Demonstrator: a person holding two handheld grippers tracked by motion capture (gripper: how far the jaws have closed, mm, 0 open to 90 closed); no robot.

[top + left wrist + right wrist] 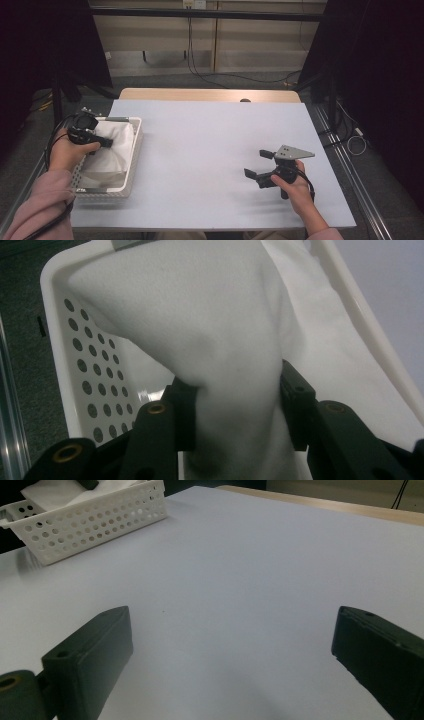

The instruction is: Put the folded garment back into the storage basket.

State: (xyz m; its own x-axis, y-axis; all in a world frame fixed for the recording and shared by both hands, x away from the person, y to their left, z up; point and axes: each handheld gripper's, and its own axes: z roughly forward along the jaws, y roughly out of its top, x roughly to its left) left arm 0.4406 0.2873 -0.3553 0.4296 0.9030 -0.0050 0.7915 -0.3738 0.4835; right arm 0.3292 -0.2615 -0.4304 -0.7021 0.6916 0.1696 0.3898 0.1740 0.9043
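A white cloth (114, 150) lies bunched in a white perforated basket (135, 146) at the table's left edge. My left gripper (107, 142) reaches into the basket from the left. In the left gripper view a raised fold of the cloth (200, 315) runs down between the black jaws, and both pads press on it, so my left gripper (237, 395) is shut on it. The basket's holed wall (85, 365) stands behind. My right gripper (254, 163) rests at the table's right front, open, with nothing between its jaws (232, 630). It faces the basket (100, 520).
The table (200, 145) has a pale blue-grey top with a wooden strip along its far edge. Dark curtains stand on both sides, and cables lie on the floor behind. A metal rail runs along the table's right side.
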